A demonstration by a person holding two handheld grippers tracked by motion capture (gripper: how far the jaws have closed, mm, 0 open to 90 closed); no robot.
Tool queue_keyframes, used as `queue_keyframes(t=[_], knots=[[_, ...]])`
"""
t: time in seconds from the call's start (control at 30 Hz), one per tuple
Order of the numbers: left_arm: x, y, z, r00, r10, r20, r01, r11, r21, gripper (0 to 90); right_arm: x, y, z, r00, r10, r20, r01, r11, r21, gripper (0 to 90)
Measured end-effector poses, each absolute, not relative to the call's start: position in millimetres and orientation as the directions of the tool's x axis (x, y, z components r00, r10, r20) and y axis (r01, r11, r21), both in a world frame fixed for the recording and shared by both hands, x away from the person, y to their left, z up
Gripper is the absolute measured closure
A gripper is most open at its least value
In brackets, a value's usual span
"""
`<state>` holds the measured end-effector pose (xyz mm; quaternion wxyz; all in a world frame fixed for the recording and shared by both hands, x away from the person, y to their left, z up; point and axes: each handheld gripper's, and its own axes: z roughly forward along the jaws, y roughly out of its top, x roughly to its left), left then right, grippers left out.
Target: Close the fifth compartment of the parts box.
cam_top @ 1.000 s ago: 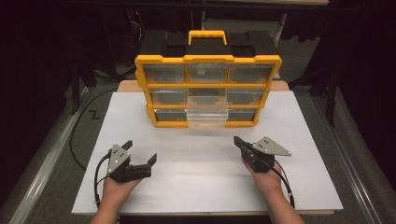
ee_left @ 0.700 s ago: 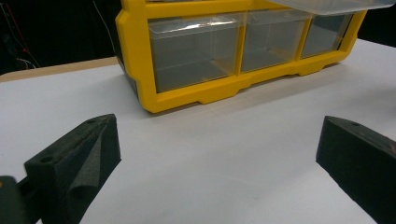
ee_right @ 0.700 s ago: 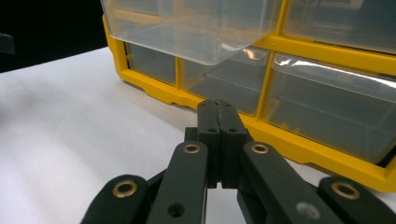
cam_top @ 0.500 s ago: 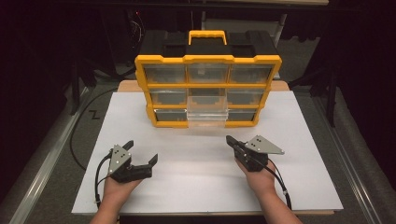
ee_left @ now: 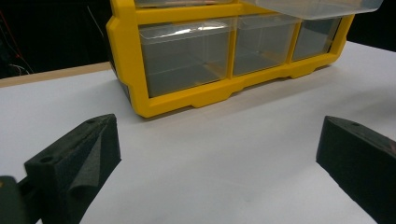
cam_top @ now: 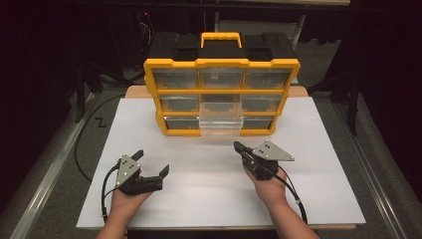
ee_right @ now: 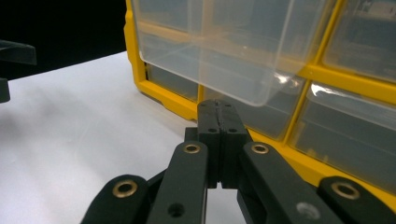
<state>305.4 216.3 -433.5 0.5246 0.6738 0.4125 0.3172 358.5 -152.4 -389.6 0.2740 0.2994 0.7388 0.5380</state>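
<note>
While middle drawer (cam_top: 220,110) is jutting from yellow organizer (cam_top: 221,63), you are aiming right claw (cam_top: 238,146) pinched shut at it — left claw (cam_top: 151,163) is waiting wide, empty, on counter (cam_top: 323,149).

My matt black tool (ee_right: 218,122) points at a glossy yellow plastic cabinet (cam_top: 221,94) with clear smooth drawers (cam_top: 220,110) on the matt white tabletop (cam_top: 199,164).

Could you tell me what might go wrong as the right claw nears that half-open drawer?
The right claw is shut and aimed at the protruding clear drawer; it may push the drawer in rather than grip it. A push could also slide the organizer across the white board, since the left claw rests apart.
</note>
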Motion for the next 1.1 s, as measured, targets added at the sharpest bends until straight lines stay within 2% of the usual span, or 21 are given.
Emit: queue_keyframes(t=[1.1], knots=[[306.3, 216.6, -434.0, 0.459, 0.888, -0.003, 0.218, -0.11, 0.97, 0.2, 369.9, -122.5, -350.7, -0.656, 0.75, -0.082, 0.099, 0.193, 0.976, 90.0]])
